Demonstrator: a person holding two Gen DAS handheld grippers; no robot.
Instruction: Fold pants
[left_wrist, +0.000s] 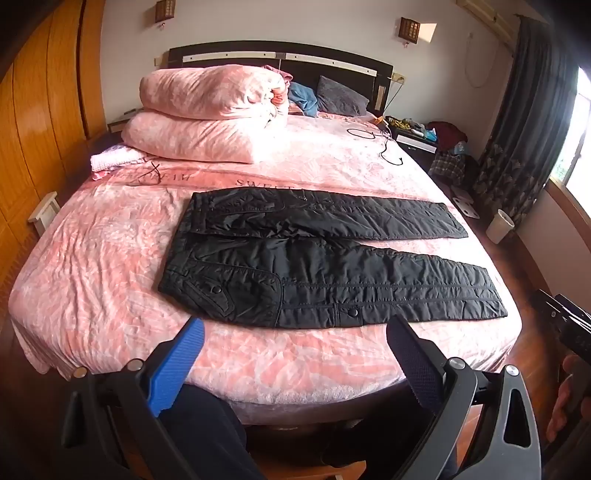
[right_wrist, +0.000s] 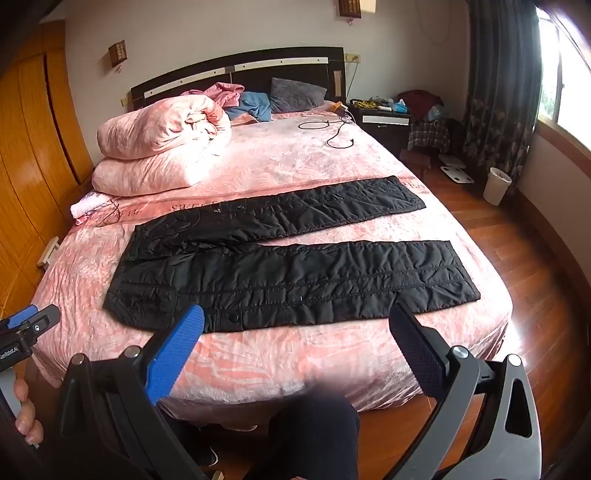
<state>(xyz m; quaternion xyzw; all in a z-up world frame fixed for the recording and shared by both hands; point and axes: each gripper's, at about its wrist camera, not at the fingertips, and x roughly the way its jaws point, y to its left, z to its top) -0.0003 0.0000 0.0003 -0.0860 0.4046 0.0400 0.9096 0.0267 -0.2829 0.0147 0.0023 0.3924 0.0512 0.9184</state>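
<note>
Black quilted pants (left_wrist: 317, 258) lie flat across the pink bed (left_wrist: 110, 266), waist to the left, both legs spread apart and pointing right. They also show in the right wrist view (right_wrist: 295, 269). My left gripper (left_wrist: 295, 332) is open and empty, held above the bed's near edge, short of the near leg. My right gripper (right_wrist: 295, 325) is open and empty, also near the front edge, just short of the near leg. The left gripper's tip (right_wrist: 29, 325) shows at the far left of the right wrist view.
A folded pink duvet (left_wrist: 207, 114) sits at the bed's far left. A black cable (left_wrist: 384, 144) lies near the far right. A nightstand (left_wrist: 413, 136), clothes pile, white bin (left_wrist: 498, 225) and wooden floor are to the right. A wooden wardrobe (left_wrist: 40, 129) stands left.
</note>
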